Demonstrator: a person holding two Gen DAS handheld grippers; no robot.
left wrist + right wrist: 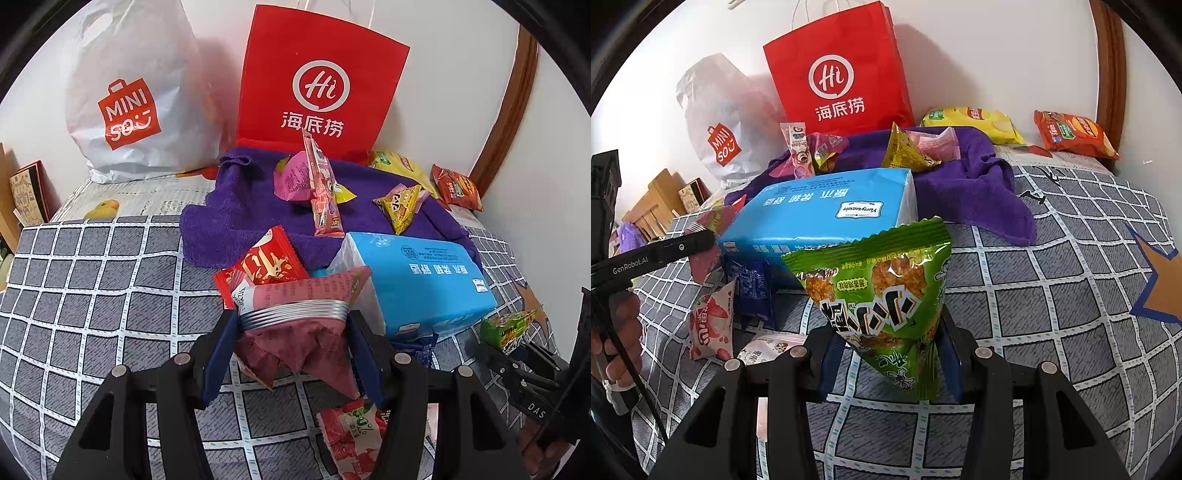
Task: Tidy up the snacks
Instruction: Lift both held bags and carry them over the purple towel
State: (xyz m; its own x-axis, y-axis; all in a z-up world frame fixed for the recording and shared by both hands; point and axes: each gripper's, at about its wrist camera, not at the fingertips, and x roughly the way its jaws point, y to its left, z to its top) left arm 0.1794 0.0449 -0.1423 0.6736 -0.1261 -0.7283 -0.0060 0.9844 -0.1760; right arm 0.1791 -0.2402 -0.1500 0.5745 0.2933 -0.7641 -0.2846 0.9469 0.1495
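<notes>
Setting: a bed with a grey checked sheet (92, 280) against a white wall; its near edge is cut off by the tool bodies in both views.

Left wrist view
Backdrop: a white Miniso bag (129, 96) and a red paper bag (317, 74) stand at the wall, the red bag's handles cropped by the top edge.
Purple towel (236, 221): crumpled on the bed, carrying small packets, among them a yellow triangular packet (400, 206); their print is too small to read.
Left tool (291, 354): pinching a pink snack packet (295, 343) by its sealed edge; the packet's front is turned away and its lower corner hides part of a strawberry packet (351, 432) on the sheet.
Red packet (266, 266): half hidden behind the pink one.
Blue tissue pack (424, 280): just right of the pink packet, print upside down.
Far right: the other tool shows only in part.

Right wrist view
Right tool (886, 354): clamped on a green snack packet (882, 295), held upright above the sheet, blocking the bed behind it.
Tissue pack: directly behind the green packet.
Chip bags: a yellow bag (975, 122) and an orange bag (1075, 133) lie at the wall.
Left edge: a hand (620, 332) on the other tool, mostly cropped.
</notes>
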